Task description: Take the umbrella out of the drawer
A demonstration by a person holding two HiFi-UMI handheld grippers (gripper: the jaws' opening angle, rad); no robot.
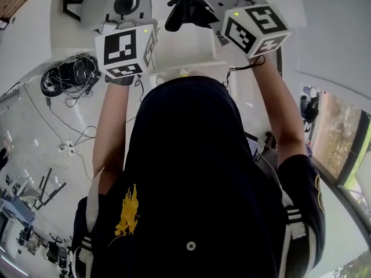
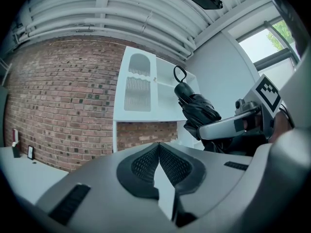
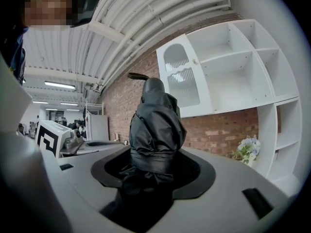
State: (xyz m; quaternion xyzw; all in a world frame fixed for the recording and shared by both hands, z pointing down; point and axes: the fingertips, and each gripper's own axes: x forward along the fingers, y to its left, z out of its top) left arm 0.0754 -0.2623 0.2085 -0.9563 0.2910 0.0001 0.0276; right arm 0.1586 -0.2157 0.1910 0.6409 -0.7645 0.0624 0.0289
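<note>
A folded black umbrella [image 3: 155, 125] with a curved strap at its top stands upright between the jaws of my right gripper [image 3: 154, 166], which is shut on its lower part. In the left gripper view the same umbrella [image 2: 197, 110] hangs in the air in front of the white shelves, held from the right. From the head view the umbrella [image 1: 184, 11] shows as a dark bundle at the top. My left gripper [image 2: 159, 148] is shut with its pads meeting at the tips and nothing between them. It is held to the left of the umbrella, apart from it. No drawer can be made out.
A white shelf unit [image 3: 228, 67] with a cabinet door [image 2: 138, 84] hangs on a brick wall [image 2: 63, 96]. A bunch of flowers [image 3: 247, 149] stands at its lower right. Cables and a black device [image 1: 69, 77] lie on the floor to the left.
</note>
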